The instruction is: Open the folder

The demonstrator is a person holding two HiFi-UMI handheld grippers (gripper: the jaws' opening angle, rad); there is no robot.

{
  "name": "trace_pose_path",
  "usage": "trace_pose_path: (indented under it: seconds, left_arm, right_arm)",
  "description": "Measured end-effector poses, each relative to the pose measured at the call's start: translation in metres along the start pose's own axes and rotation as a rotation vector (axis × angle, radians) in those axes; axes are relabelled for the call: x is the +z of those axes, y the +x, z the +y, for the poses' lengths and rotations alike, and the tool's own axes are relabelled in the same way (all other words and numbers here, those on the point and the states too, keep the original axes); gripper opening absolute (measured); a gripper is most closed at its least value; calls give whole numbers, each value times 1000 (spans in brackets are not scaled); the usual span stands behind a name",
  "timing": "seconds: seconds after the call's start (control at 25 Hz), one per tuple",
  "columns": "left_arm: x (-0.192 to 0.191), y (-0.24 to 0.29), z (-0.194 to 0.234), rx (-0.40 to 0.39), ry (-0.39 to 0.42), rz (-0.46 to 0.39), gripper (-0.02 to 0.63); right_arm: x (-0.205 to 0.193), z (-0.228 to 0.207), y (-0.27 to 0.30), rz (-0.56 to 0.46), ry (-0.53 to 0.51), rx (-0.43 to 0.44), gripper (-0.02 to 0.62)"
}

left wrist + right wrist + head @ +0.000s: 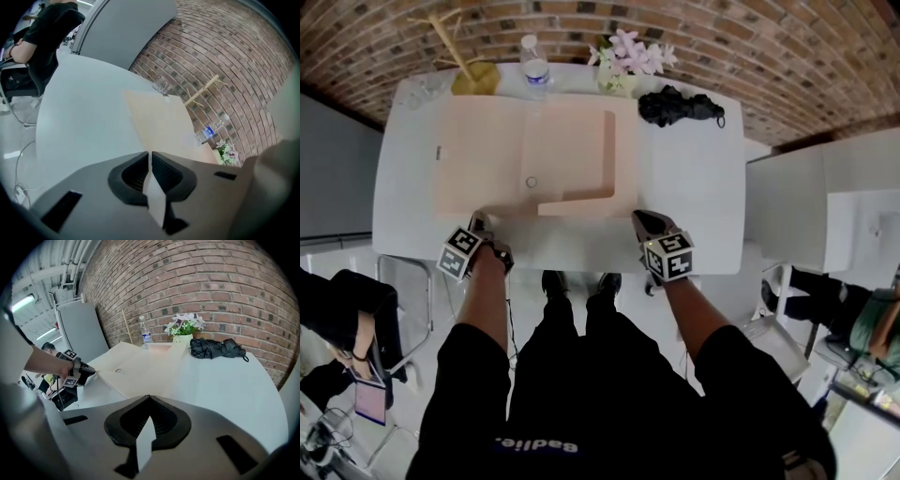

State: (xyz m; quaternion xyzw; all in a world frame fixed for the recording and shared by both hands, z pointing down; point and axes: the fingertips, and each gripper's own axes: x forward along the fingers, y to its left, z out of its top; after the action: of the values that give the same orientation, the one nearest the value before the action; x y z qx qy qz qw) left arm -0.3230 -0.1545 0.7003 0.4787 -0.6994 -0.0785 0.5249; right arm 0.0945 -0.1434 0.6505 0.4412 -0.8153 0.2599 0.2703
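Note:
A pale peach folder (534, 159) lies spread open and flat on the white table (694, 187), with an L-shaped pocket on its right half. My left gripper (478, 222) is at the folder's near left corner. In the left gripper view the cover (164, 122) narrows right into the closed tips of my left gripper (150, 153), which is shut on that corner. My right gripper (639, 217) rests by the folder's near right corner. In the right gripper view my right gripper (150, 398) is shut with nothing between its jaws, and the folder (136, 364) lies ahead of it.
Along the table's far edge stand a wooden rack (459, 56), a water bottle (535, 67), a flower pot (626, 58) and a folded black umbrella (680, 106). A second table (825, 206) stands to the right. People sit at both sides.

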Motion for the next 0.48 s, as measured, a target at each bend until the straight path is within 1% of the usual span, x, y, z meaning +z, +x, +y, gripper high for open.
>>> trace_pose_path:
  seconds: [0.16,0.24,0.36,0.48]
  left_arm:
    - [-1,5,3,43,-33,27,23]
    - [-2,6,3,49,-31,37,23]
    - [0,3,2,35,-41,33,25]
    - [2,-1,-2,2,-95,10,25]
  right_arm:
    - [1,0,0,-1,4,-7,28]
    - [0,0,0,5,3,-9,28]
    - [0,0,1,13,5,-13,28]
    - [-1,-1,3,25,9,-14,28]
